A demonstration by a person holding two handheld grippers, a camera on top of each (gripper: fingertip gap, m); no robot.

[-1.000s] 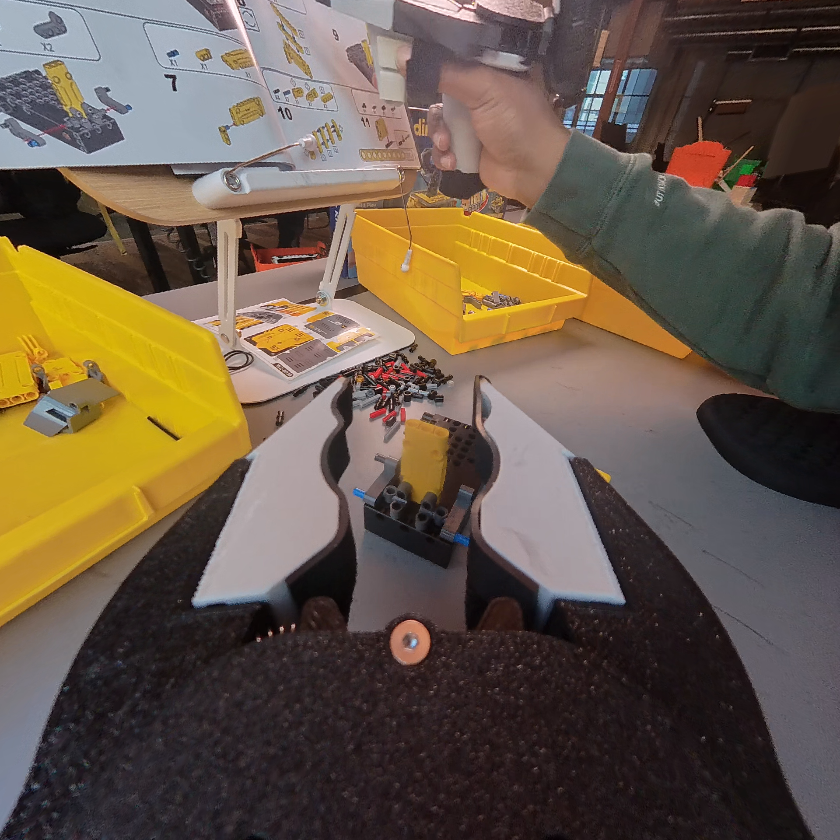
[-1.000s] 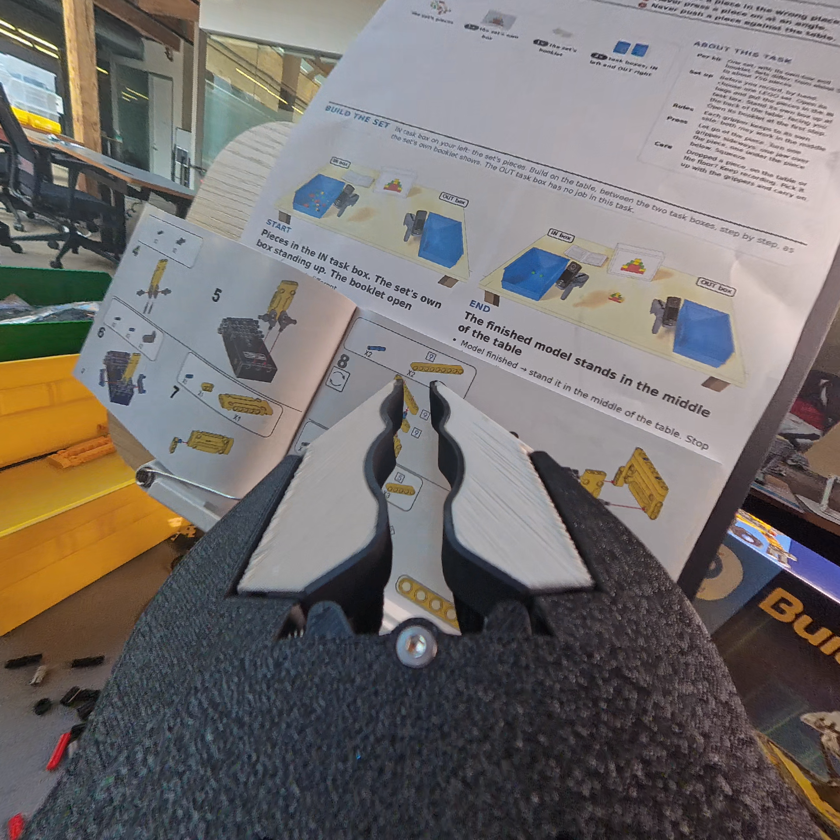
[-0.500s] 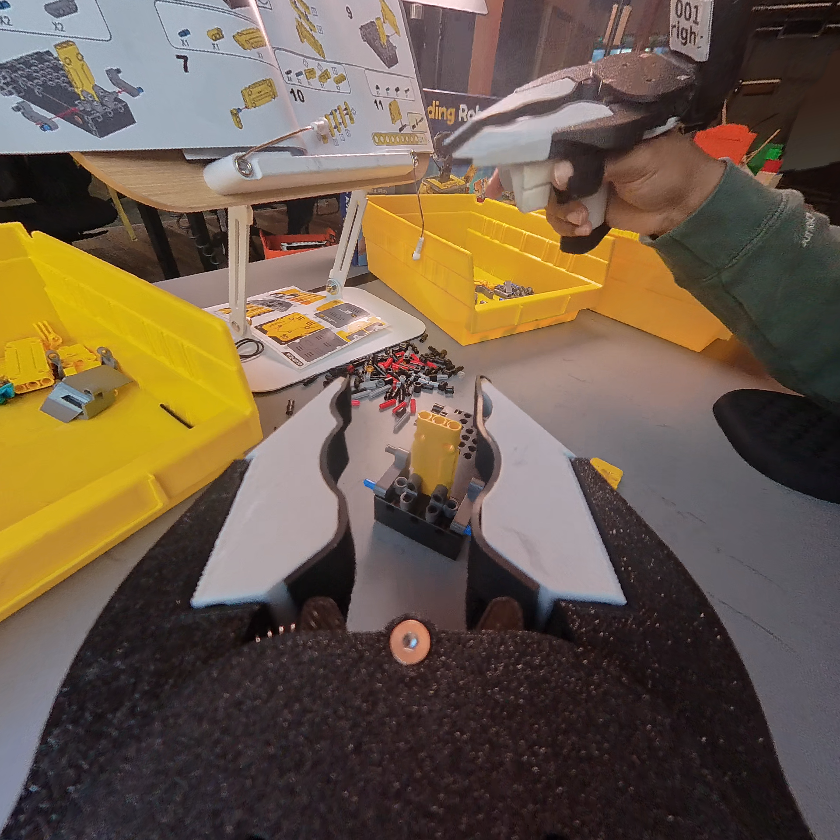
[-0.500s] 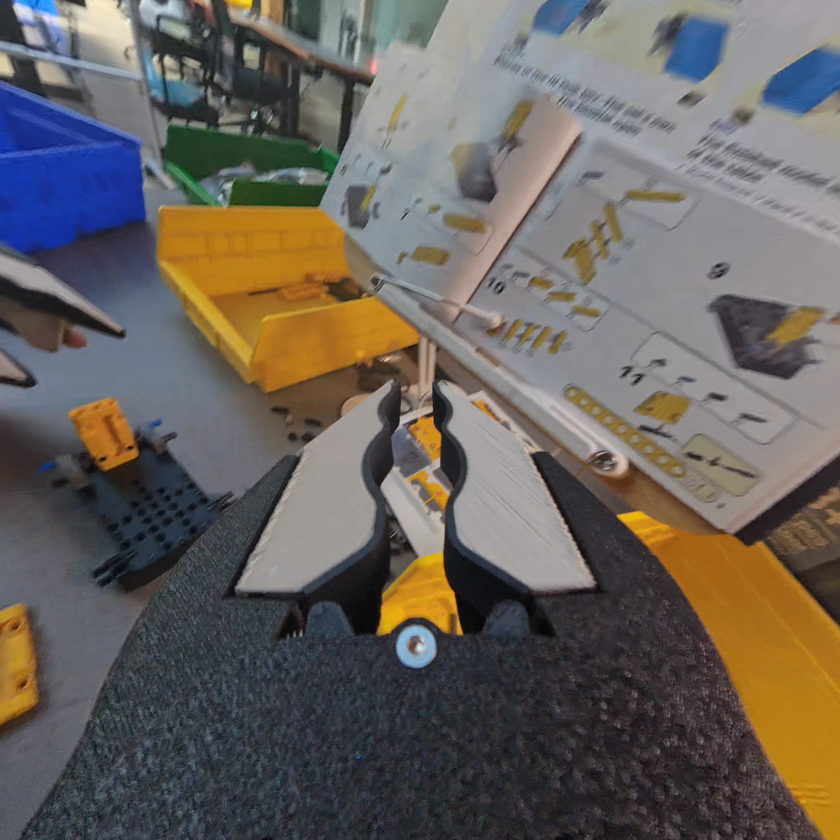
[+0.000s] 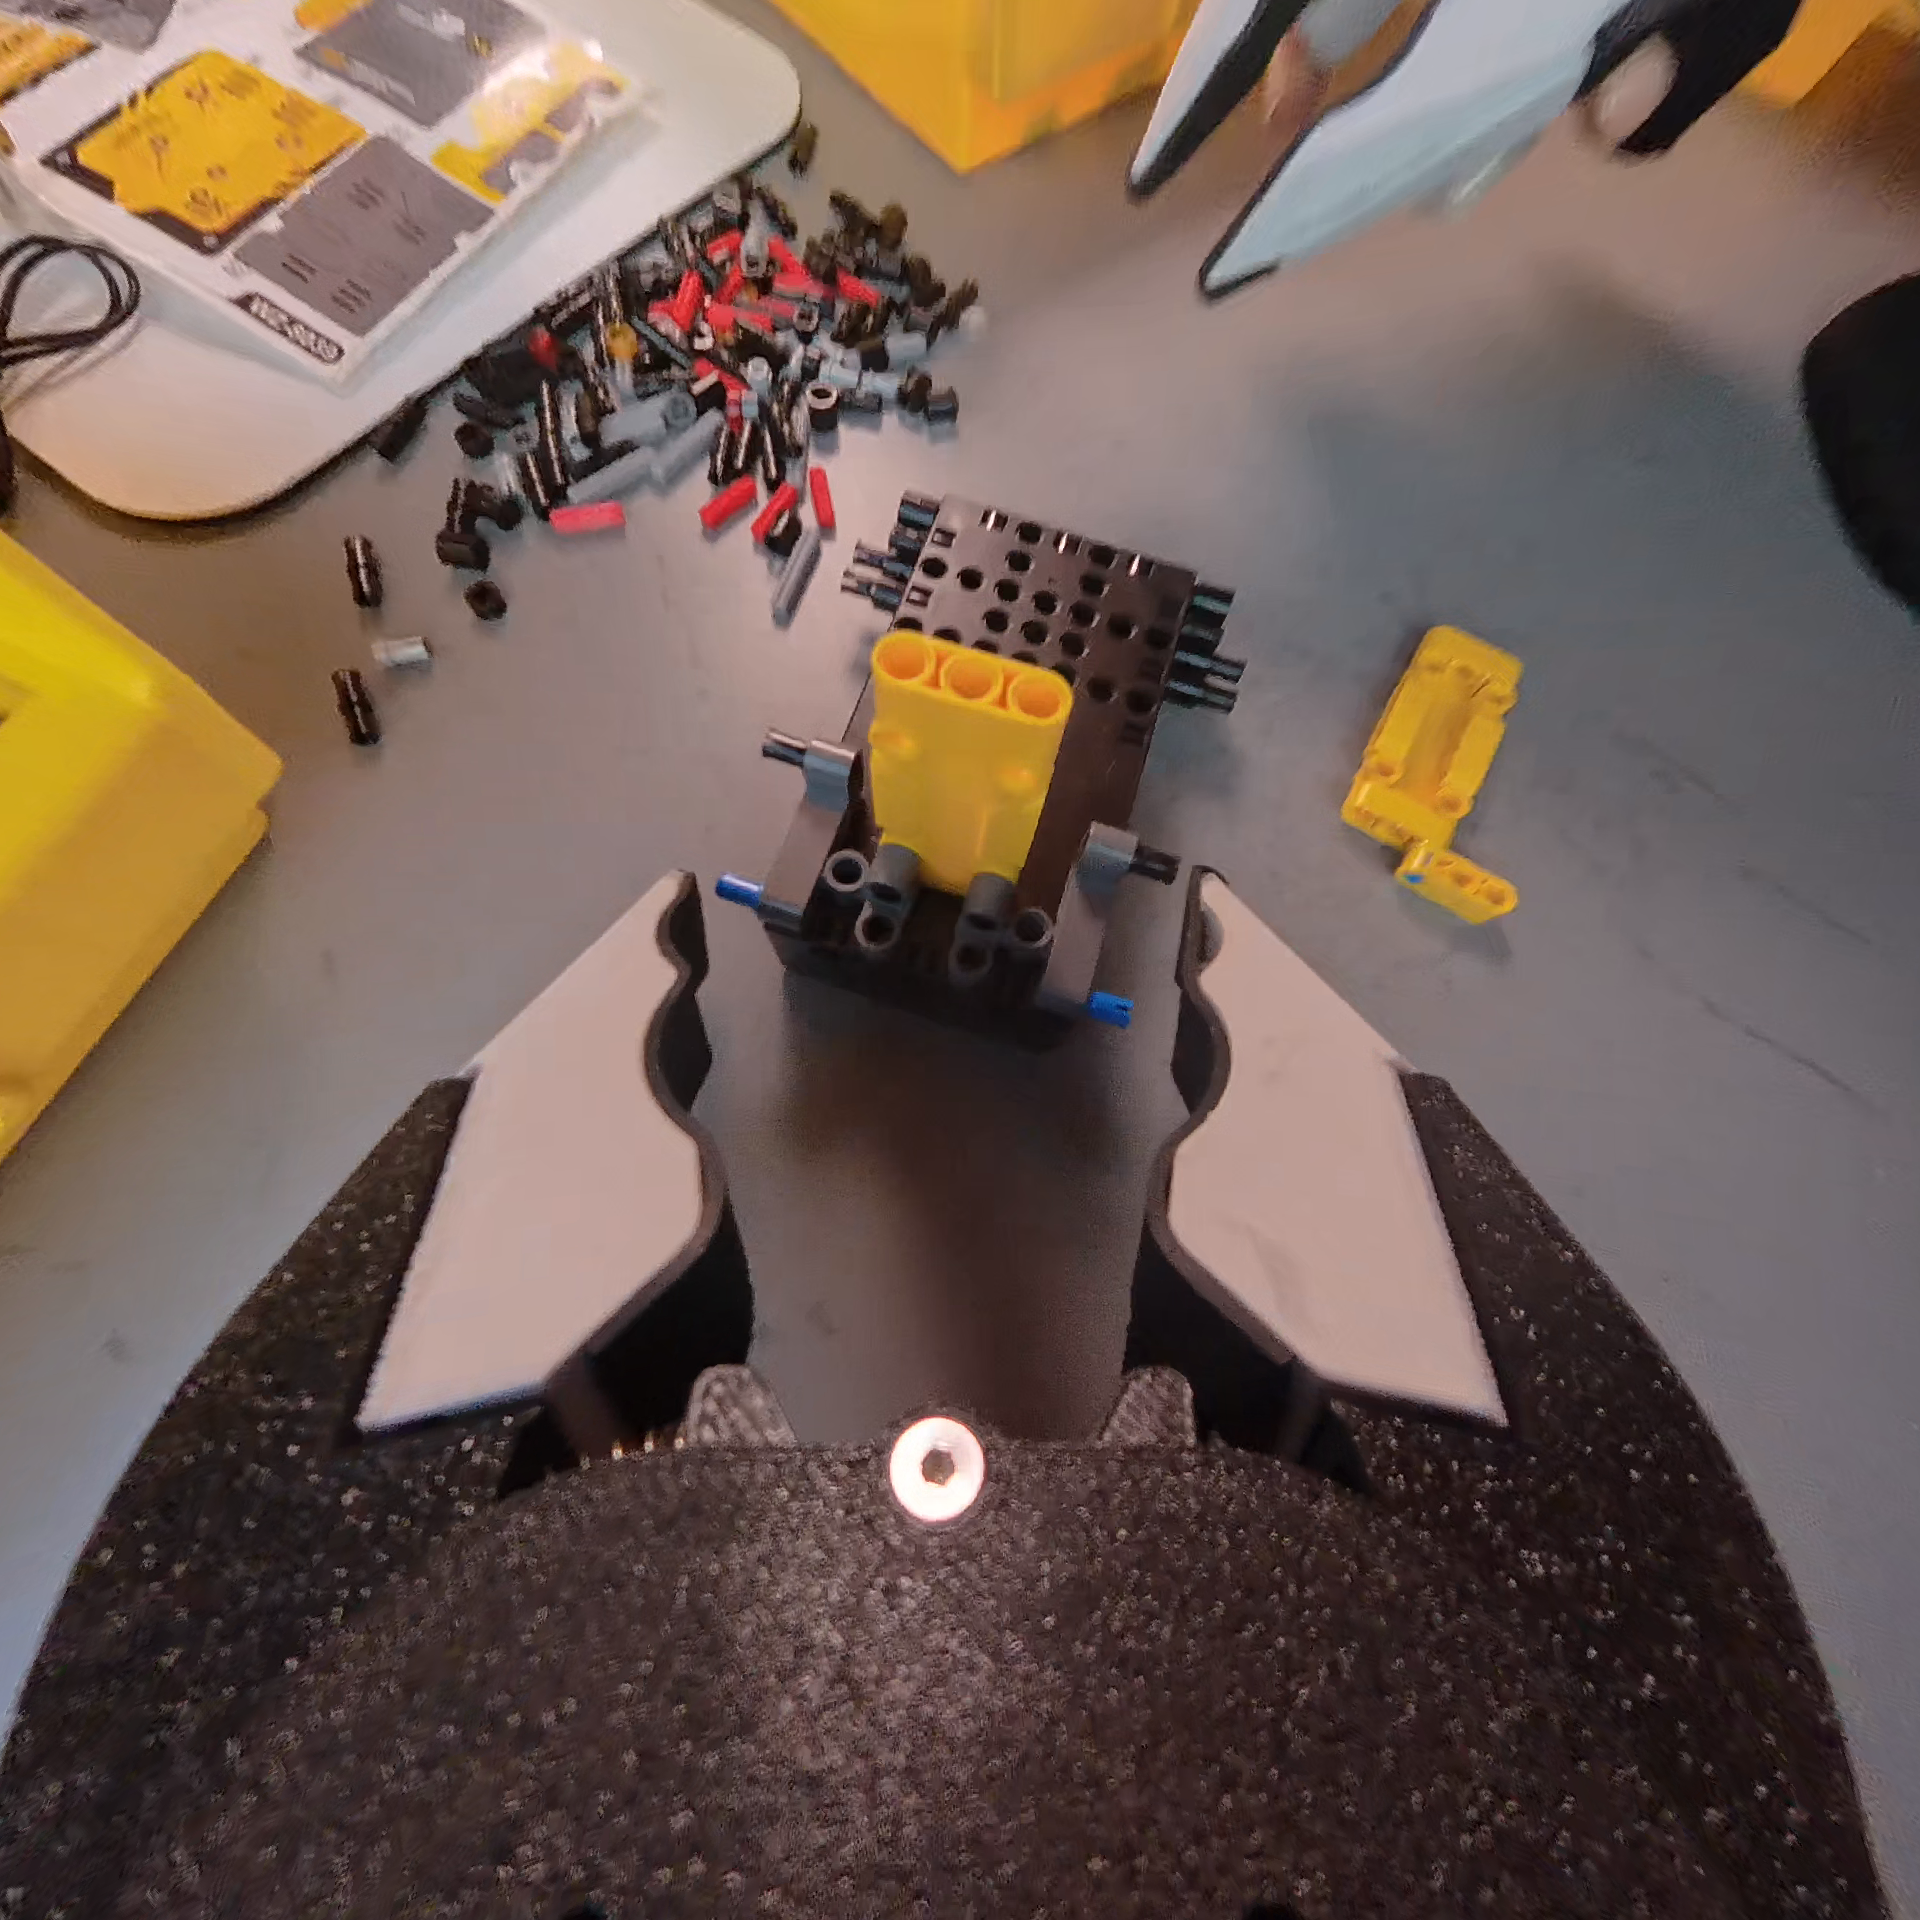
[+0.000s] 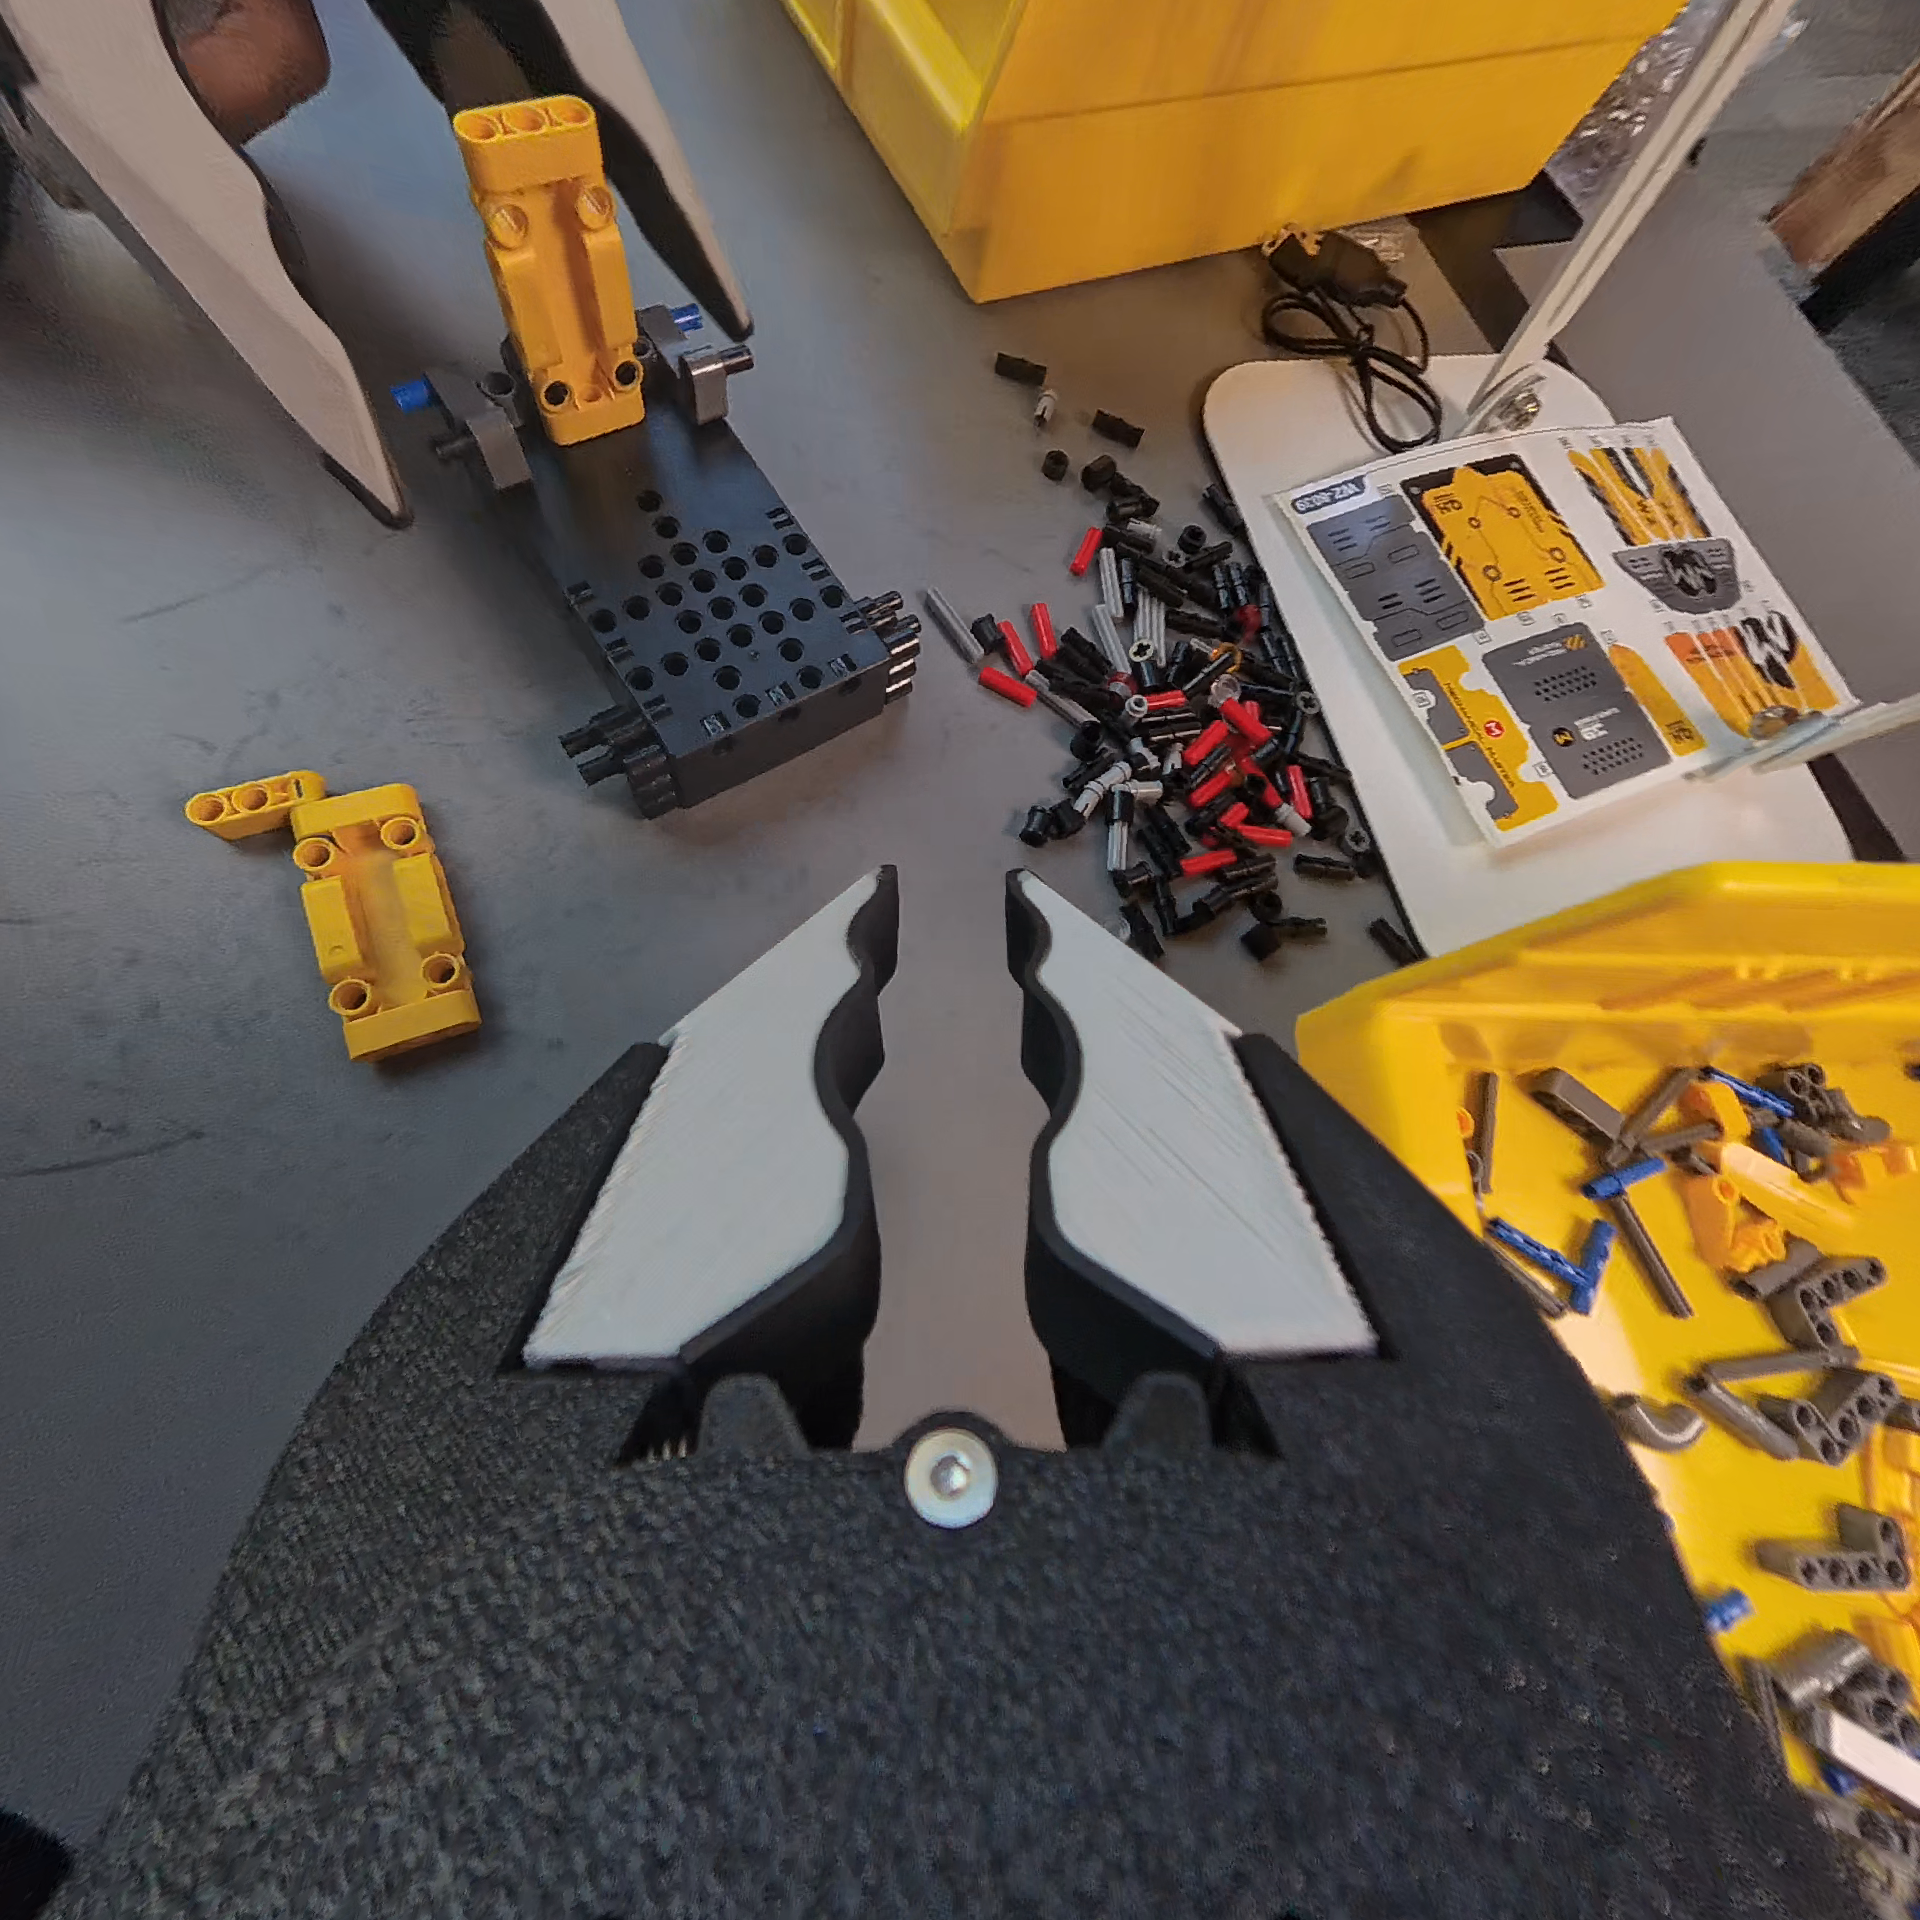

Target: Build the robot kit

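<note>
A black perforated block [image 5: 1049, 613] lies flat on the grey table with a yellow piece [image 5: 966, 769] standing upright at its near end; grey and blue pins stick out of its sides. My left gripper [image 5: 940, 904] is wide open and empty, its tips on either side of the block's near end without touching it. My right gripper [image 6: 951, 883] is empty, its jaws a narrow gap apart. It hovers above bare table between the block [image 6: 727, 644] and a pile of small pins [image 6: 1174, 727]. A loose yellow piece [image 6: 379, 914] lies to its left. The left gripper [image 6: 561, 416] straddles the upright piece [image 6: 551, 260].
A white stand base [image 6: 1278, 436] carries a sticker sheet [image 6: 1558, 623] and a black cable [image 6: 1351, 312]. A yellow bin [image 6: 1507, 935] of grey, blue and orange parts sits at lower right, another yellow bin [image 6: 1247, 135] farther off. A third bin [image 5: 94, 790] is on the left. About 15 cm separates my left fingertips from my right.
My left gripper opened wider and tipped down over the block. My right gripper swung down from the instruction pages to just above the table by the pin pile.
</note>
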